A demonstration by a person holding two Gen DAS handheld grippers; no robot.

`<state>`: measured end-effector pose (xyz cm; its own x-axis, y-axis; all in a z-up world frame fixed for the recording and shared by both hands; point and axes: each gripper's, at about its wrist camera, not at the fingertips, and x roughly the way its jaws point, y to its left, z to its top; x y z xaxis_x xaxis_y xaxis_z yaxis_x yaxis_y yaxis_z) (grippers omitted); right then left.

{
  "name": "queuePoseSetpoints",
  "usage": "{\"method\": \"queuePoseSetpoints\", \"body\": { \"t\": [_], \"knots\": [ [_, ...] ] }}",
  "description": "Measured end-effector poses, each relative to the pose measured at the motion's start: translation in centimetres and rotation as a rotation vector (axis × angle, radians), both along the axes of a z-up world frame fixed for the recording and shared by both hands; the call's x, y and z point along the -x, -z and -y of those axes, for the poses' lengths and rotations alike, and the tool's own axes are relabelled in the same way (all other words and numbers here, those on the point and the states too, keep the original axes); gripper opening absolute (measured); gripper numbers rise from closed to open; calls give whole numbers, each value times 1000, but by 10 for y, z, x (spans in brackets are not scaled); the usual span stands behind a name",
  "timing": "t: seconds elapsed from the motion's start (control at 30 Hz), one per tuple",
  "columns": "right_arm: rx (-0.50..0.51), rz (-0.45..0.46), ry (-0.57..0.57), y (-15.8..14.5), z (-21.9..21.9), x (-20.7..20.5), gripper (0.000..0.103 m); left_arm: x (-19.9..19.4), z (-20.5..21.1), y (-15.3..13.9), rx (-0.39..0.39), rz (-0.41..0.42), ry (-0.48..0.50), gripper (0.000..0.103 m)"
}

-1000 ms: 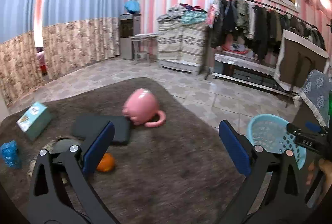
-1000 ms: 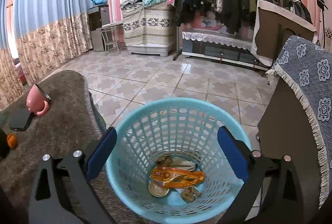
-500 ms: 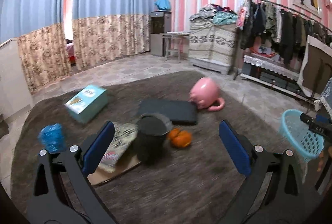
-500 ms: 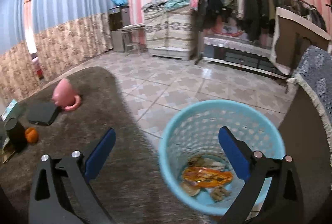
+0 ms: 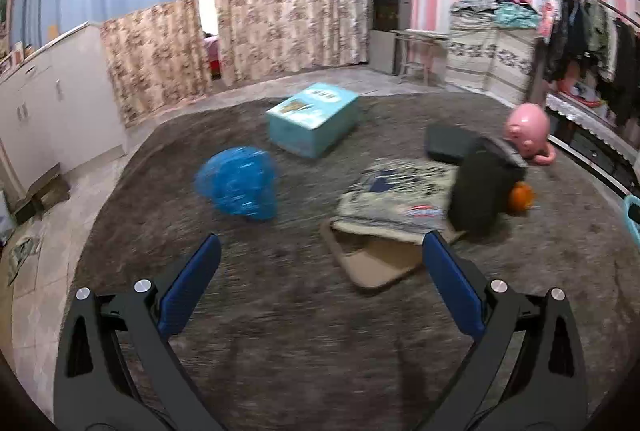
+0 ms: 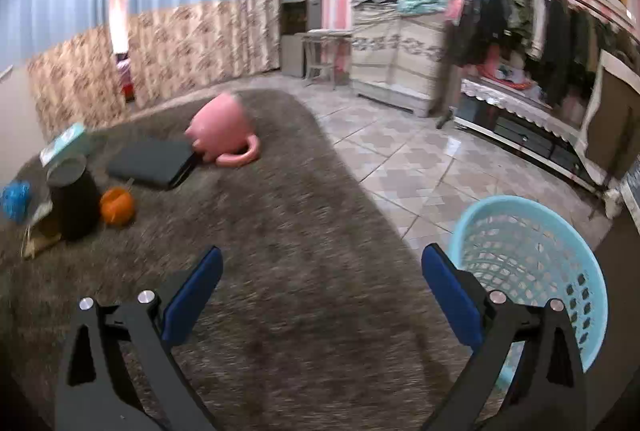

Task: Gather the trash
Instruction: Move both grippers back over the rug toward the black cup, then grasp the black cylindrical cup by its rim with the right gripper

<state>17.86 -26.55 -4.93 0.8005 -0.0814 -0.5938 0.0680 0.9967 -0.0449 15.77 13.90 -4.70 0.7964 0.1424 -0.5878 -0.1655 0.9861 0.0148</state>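
Note:
A crumpled blue plastic bag (image 5: 238,187) lies on the brown rug (image 5: 304,311), ahead and left of my open left gripper (image 5: 318,263), which holds nothing. Right of the bag sit a printed paper bag on cardboard (image 5: 394,195), a black cup (image 5: 486,187) and an orange fruit (image 5: 522,196). The right wrist view shows my open, empty right gripper (image 6: 320,275) over the rug, with the light blue trash basket (image 6: 532,255) at its right finger. The blue bag (image 6: 16,200), black cup (image 6: 74,197) and orange fruit (image 6: 117,206) lie far left there.
A teal box (image 5: 314,119), a dark flat pad (image 5: 448,145) and a tipped pink mug (image 5: 528,133) rest on the rug's far side. White cabinets (image 5: 48,103) stand left. Tiled floor (image 6: 420,167), a clothes rack (image 6: 540,19) and a draped cabinet (image 6: 396,59) lie beyond.
Both views have swung left. The blue bag came from the left edge to near the centre of the left view. The basket slid from under the right gripper to its right side.

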Motion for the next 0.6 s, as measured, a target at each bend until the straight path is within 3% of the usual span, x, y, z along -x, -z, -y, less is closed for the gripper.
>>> {"method": "queuePoseSetpoints", "body": {
  "t": [0.47,0.6],
  "knots": [
    [-66,-4,-217,-4,-106,-18,97,-4,-52,5,63,-18,-49,97],
    [-85,-20,-290,-4,-144,-31,97,-1,-52,3,15,0,-43,97]
  ]
}}
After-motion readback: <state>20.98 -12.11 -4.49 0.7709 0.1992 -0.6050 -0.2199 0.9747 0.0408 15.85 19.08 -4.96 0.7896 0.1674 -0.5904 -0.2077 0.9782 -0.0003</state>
